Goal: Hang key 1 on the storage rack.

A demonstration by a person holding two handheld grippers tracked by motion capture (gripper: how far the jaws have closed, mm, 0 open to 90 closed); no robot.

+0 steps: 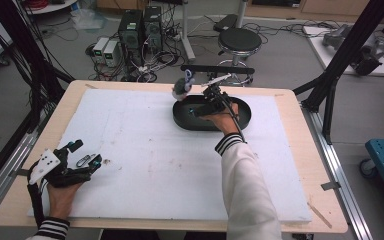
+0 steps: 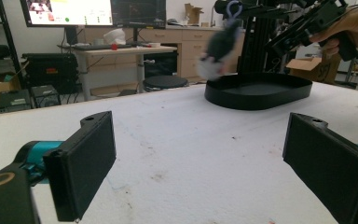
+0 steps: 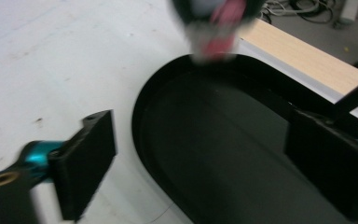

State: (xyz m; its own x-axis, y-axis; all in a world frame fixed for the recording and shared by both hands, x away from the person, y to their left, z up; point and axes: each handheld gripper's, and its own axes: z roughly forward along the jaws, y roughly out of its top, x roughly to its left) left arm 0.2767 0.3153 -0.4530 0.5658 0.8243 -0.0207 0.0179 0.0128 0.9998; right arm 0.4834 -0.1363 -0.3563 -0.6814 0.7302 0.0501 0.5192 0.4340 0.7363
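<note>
The small plush toy (image 1: 182,86), grey and white with a lilac loop on top, sits blurred just above the far-left rim of the shallow black oval plastic tray (image 1: 242,119), a little beyond the tips of the right gripper (image 1: 206,100). In the right gripper view the same toy (image 3: 213,21) is a smear just ahead of the jaws and over the tray's far rim (image 3: 168,70), touching neither pad. That gripper's jaws stand wide apart with nothing between them, the tray floor lying directly below them.

By the look of it, the step in hand is the drop of the toy into the tray, and the toy seems to be loose in the air. Whether it lands inside or on the rim cannot be told; the next move probably calls for checking that, and nudging it in if it catches the edge.

The right hand reaches forward over the tray, forearm stretched out. The left gripper (image 1: 82,161) rests low on the white foam board (image 1: 145,165), well apart, its jaws also wide and empty.
</note>
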